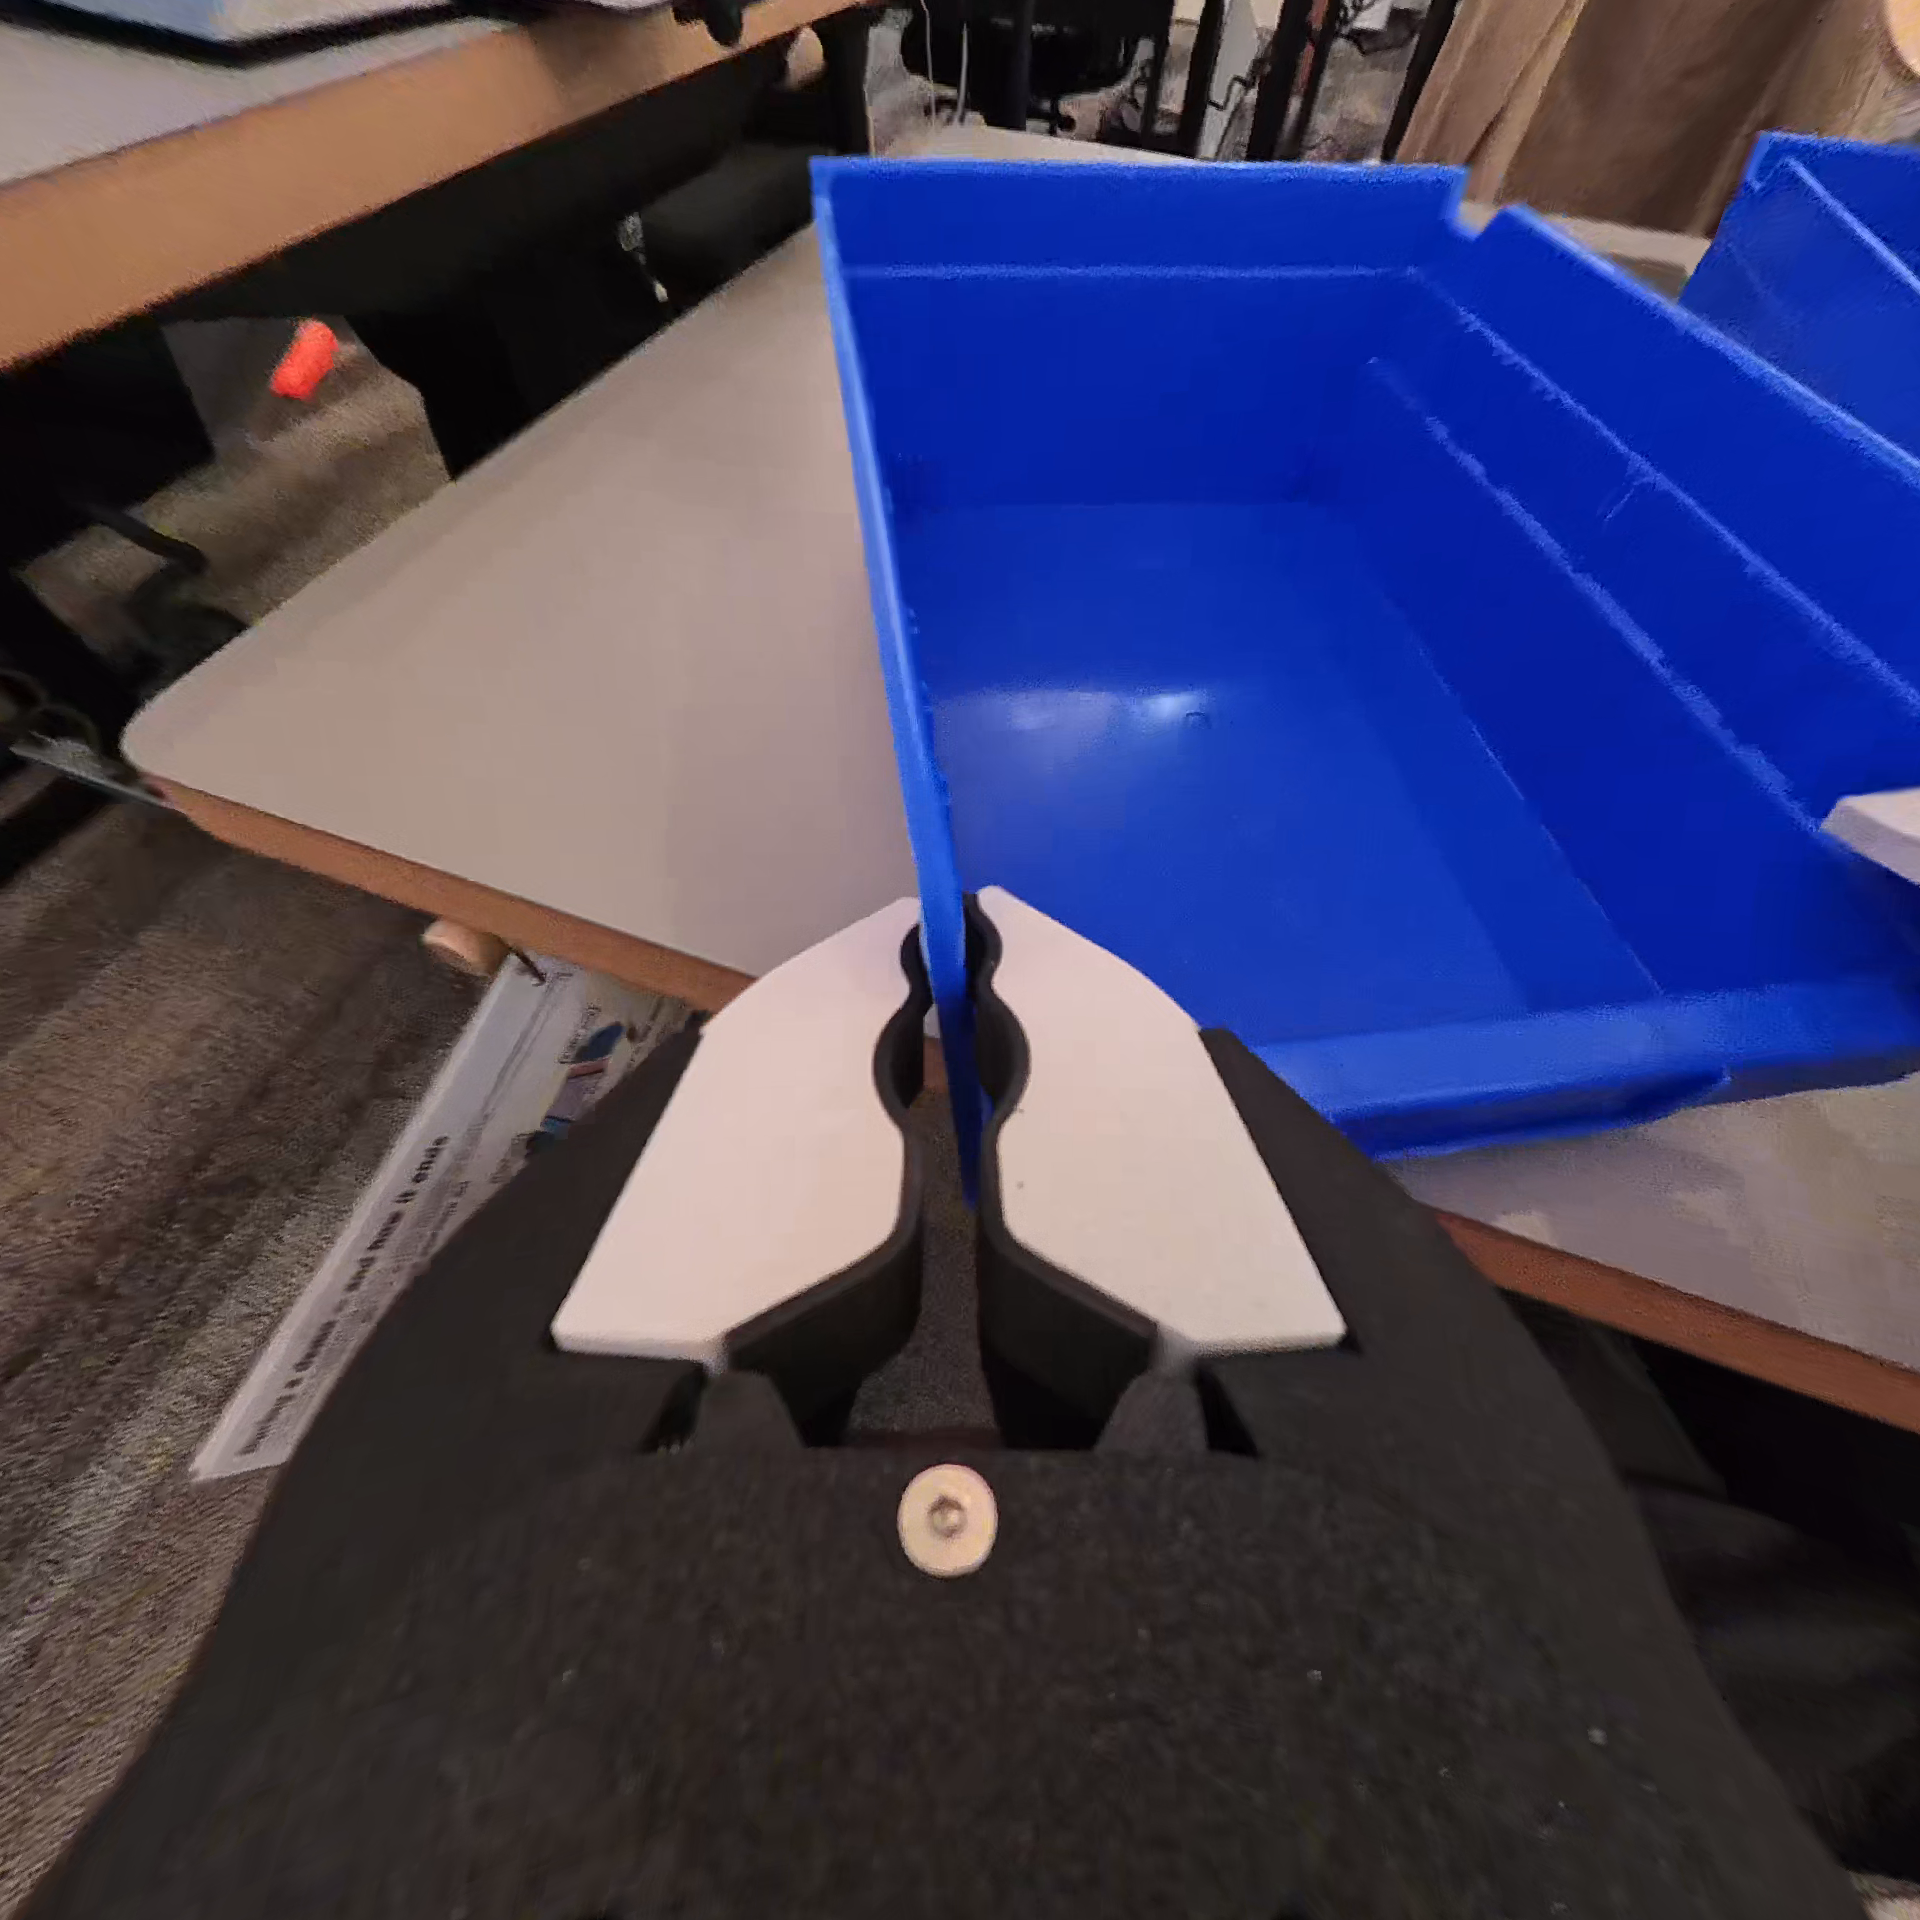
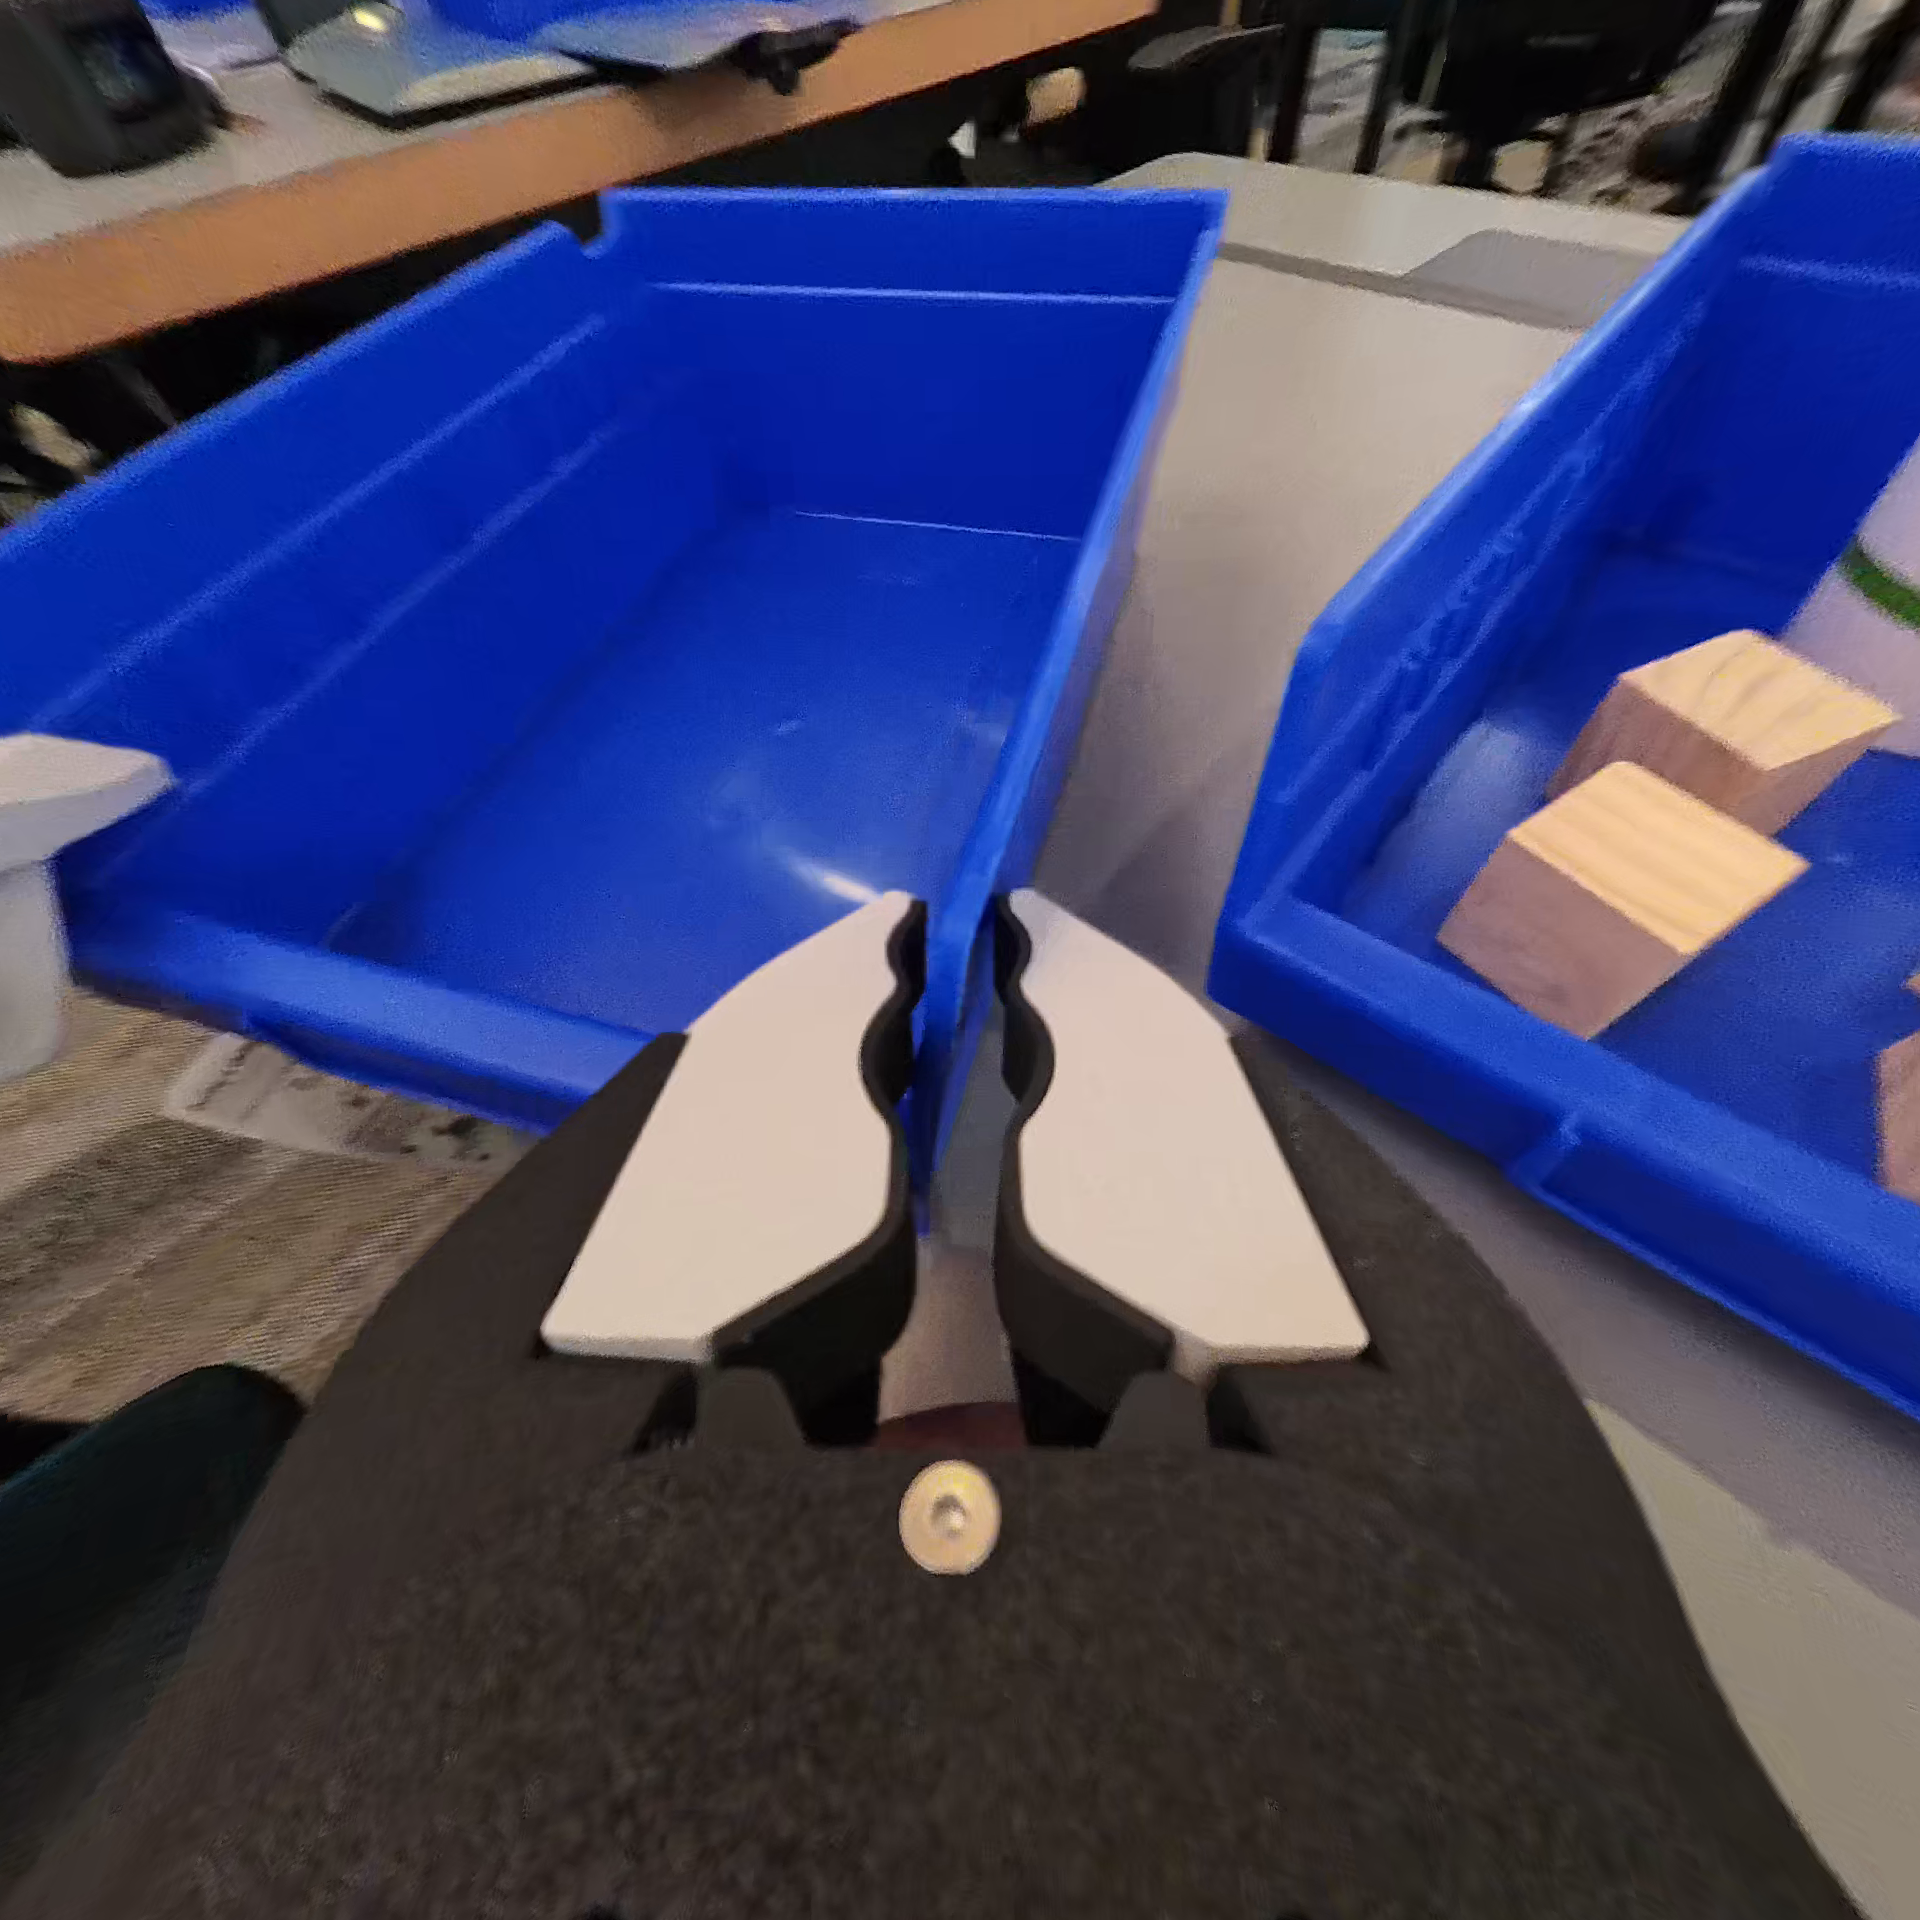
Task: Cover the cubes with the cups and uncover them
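An empty blue bin (image 1: 1299,748) sits tilted at the grey table's near edge. My left gripper (image 1: 951,914) is shut on the bin's left wall. My right gripper (image 2: 958,914) is shut on the same bin's (image 2: 623,665) right wall. A second blue bin (image 2: 1538,997) stands to the right and holds several wooden cubes (image 2: 1621,883) and a white cup with a green stripe (image 2: 1881,603). A corner of that second bin also shows in the left wrist view (image 1: 1818,281). Each gripper's white fingertip shows at the edge of the other's view.
The grey table (image 1: 582,623) has a wooden front edge and a rounded left corner. A printed sheet (image 1: 416,1195) lies on the carpet below. Another table (image 2: 436,135) with devices stands behind, across a gap.
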A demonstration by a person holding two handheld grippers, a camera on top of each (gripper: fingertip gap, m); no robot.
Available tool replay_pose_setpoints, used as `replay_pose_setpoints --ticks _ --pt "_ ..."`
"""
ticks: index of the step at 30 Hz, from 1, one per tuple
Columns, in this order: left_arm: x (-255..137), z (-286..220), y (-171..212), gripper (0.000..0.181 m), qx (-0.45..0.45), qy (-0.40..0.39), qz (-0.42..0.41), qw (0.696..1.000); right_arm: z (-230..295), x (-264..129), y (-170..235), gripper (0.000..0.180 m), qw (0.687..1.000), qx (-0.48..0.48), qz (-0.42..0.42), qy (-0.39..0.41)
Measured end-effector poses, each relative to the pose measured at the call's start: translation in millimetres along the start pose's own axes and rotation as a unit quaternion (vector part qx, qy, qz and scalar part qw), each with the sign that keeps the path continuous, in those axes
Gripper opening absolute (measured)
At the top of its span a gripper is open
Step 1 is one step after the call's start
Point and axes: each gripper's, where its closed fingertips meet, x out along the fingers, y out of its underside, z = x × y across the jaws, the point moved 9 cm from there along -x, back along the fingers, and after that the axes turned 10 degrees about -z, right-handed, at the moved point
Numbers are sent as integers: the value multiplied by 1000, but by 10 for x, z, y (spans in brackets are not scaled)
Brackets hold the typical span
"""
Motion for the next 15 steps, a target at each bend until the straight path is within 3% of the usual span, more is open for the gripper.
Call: replay_pose_setpoints --ticks 4,8,12,15 --pt "-258 -137 -208 5 20 -17 -63 998 -13 -146 -202 5 999 0 -42 20" --pt "-533 -402 -703 5 53 -17 -160 986 -122 -485 -709 4 991 -18 -123 44" --pt "-558 -968 -1275 5 82 52 -217 971 -583 -1075 -1271 4 976 -29 -189 104" --pt "-437 -1637 -1552 5 101 126 -226 961 -1109 -1574 -1527 4 964 -50 -190 180"
